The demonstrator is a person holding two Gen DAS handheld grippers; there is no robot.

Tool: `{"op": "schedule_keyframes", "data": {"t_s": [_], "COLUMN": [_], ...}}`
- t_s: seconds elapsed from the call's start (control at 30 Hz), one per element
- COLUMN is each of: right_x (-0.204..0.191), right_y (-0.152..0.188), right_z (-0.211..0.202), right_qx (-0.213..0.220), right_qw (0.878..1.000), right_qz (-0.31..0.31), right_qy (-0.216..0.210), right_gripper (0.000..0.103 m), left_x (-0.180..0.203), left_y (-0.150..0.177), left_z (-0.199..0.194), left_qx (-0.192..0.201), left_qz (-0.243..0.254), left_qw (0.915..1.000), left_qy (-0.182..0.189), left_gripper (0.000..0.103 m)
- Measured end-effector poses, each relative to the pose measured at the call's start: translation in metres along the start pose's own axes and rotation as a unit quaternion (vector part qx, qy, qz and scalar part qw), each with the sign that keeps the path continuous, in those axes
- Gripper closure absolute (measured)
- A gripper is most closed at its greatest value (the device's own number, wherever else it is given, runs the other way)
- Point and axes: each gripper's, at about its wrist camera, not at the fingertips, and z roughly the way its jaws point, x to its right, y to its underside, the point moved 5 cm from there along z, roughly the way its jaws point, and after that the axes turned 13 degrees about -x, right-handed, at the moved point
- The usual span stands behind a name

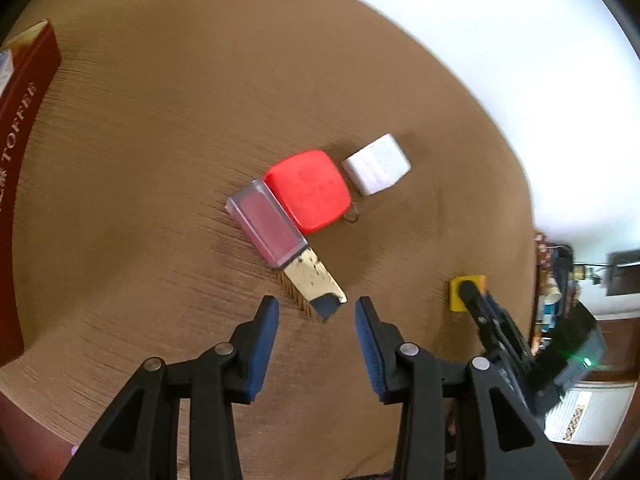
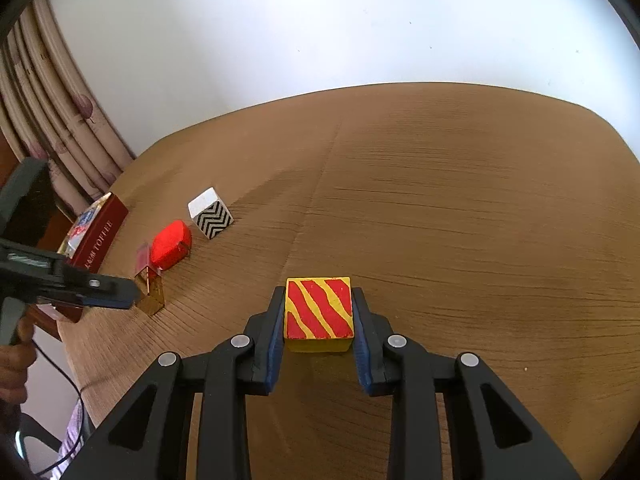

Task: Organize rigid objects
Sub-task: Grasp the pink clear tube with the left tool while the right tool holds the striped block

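Pick-up step in hand: right gripper clamped on striped yellow-and-red block low over worktop, left gripper spread and empty near gold-ended case; next, probably carrying block to row beside white block.

Pleated curtain beside white wall

Bare table right of zigzag block.
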Motion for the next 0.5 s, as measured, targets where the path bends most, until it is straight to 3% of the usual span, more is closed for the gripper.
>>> {"op": "schedule_keyframes", "data": {"t_s": [0.33, 0.43, 0.5], "right_x": [0.0, 0.0, 0.0], "right_y": [0.0, 0.0, 0.0], "right_z": [0.001, 0.002, 0.002], "right_qx": [-0.001, -0.004, -0.004], "right_qw": [1.0, 1.0, 1.0], "right_qz": [0.005, 0.005, 0.004], "right_qy": [-0.012, -0.011, -0.009], "right_gripper": [0.076, 0.076, 0.076], "left_x": [0.008, 0.012, 0.005], "left_y": [-0.008, -0.006, -0.003], "left_z": [0.007, 0.009, 0.005], "left_qx": [0.022, 0.027, 0.031], "left_qz": [-0.022, -0.012, -0.024], "left_qw": [0.9987, 0.998, 0.9985], "left_qy": [-0.04, -0.056, -0.037], "left_gripper": [0.061, 0.067, 0.074]}}
